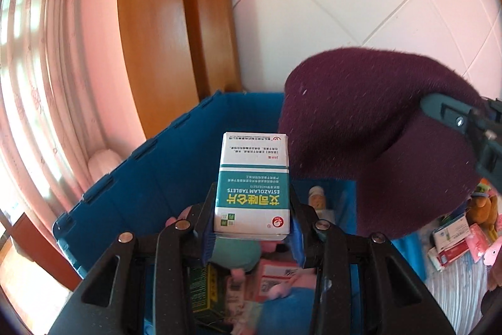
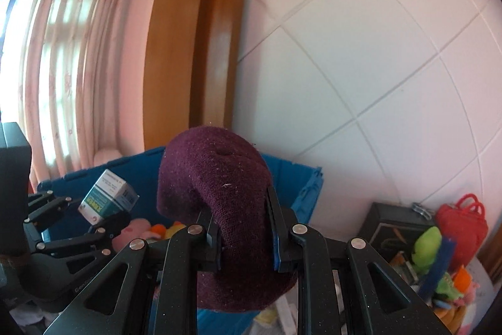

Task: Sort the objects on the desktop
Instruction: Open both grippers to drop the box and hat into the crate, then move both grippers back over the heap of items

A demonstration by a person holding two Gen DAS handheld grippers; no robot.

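Your left claw (image 1: 252, 233) grips the box (image 1: 252, 187), light, stiff and crushable, by its side faces over the blue bin (image 1: 125, 178), while your right claw (image 2: 243, 236) pinches the soft, limp maroon hat (image 2: 216, 178) mid-fold above the same bin.

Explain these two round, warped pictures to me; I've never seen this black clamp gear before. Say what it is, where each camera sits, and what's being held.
A person holds a two-finger clamp in each hand; a wide-angle camera on each looks along its fingers. In the left camera's picture, the left gripper is shut on a teal-and-white tablet box. In the right camera's picture, the right gripper pinches a soft maroon knitted item. Both hang above a blue plastic crate already holding plush toys and small boxes. More toys are piled to the right.
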